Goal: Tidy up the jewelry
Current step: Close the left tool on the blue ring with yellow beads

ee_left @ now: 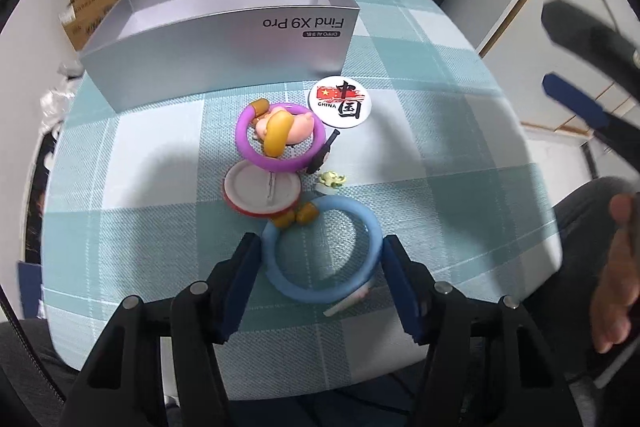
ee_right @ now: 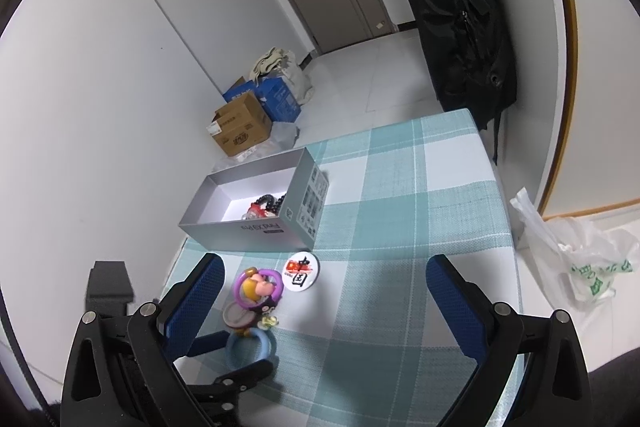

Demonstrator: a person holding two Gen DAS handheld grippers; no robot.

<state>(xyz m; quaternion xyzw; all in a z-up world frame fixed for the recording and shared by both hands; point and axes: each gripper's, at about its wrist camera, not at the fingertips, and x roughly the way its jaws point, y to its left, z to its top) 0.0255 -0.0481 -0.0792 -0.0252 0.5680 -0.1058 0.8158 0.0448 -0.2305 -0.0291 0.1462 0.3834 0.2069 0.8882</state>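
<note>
A blue bangle lies flat on the checked tablecloth near the table's front edge. My left gripper points down over it, one blue pad against each side of the ring, so it is shut on the bangle. Beyond it lie an upturned red-rimmed badge, a purple bangle around a small cartoon figurine, a white "CHINA" badge and a tiny green charm. In the right wrist view my right gripper hangs wide open above the cloth with nothing between its fingers; the blue bangle shows at lower left.
An open silver phone box stands behind the pile; dark beads and a red piece lie inside it. A white stick pokes out under the blue bangle. A person's hand is at the right. Cardboard boxes sit on the floor.
</note>
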